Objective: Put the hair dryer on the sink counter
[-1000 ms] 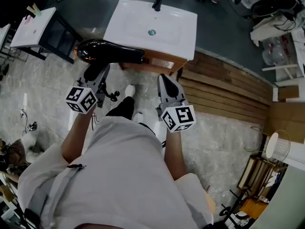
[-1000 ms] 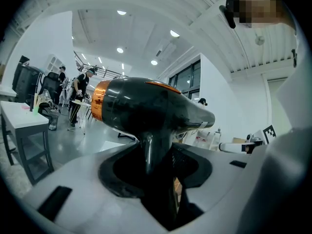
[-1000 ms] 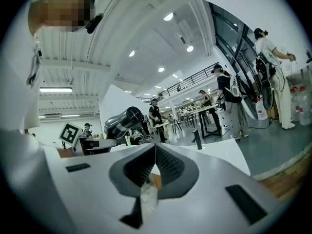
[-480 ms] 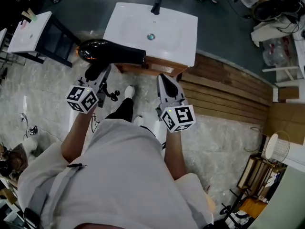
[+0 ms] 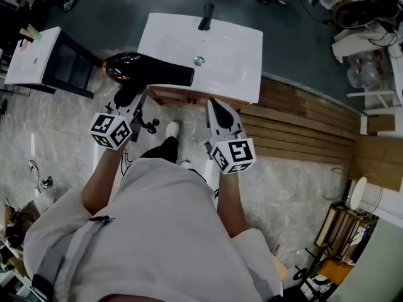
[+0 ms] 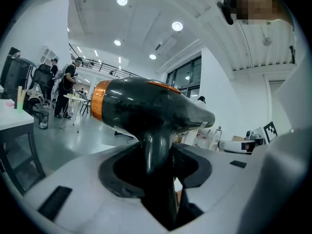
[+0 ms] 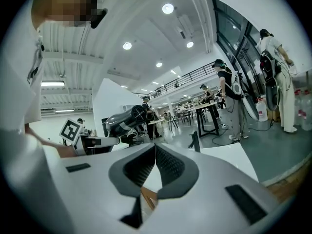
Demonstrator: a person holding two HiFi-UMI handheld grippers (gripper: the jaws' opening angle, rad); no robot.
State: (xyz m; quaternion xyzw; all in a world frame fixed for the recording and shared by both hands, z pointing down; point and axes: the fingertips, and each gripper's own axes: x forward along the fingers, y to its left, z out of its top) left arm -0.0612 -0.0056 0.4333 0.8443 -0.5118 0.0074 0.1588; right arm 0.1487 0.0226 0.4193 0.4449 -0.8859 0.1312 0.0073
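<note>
surroundings: a white rectangular ceramic sink counter (image 5: 242,49) is sitting on a low wooden cabinet (image 5: 189,95) at the top of the head view. a black faucet (image 5: 206,16) is standing at the far edge of that surface. a small round metal drain (image 5: 199,60) is showing in the middle of the shallow basin. a small white table with a dark frame (image 5: 31,56) is standing well apart to the left. a platform of wooden slats (image 5: 302,121) is running along the floor to the right of the cabinet. the person's white shoe (image 5: 171,128) is resting on the grey stone floor (image 5: 63,124) just before the cabinet. in the right gripper view, several people (image 7: 229,101) are standing by tables far behind.

in the way: the drain is lying just beyond the dryer's nozzle, and the faucet is standing further back.

task item: the glossy black hair dryer with an orange band round its rear (image 5: 148,70) is lying crosswise over the front left corner of the surface in the head view. its nozzle is pointing right toward the basin and its banded rear is overhanging the left edge. whether it is touching the surface cannot be told.

left gripper (image 5: 129,100): its fingers (image 6: 192,167) are standing partly apart and clamping the dryer's handle. the handle is running down between the dark pads, and the body is sitting just above the fingertips.

right gripper (image 5: 215,106): it is hovering before the cabinet's front edge, near the nozzle end but not touching it. its fingers (image 7: 170,165) are pressing together tip to tip and gripping nothing.
</note>
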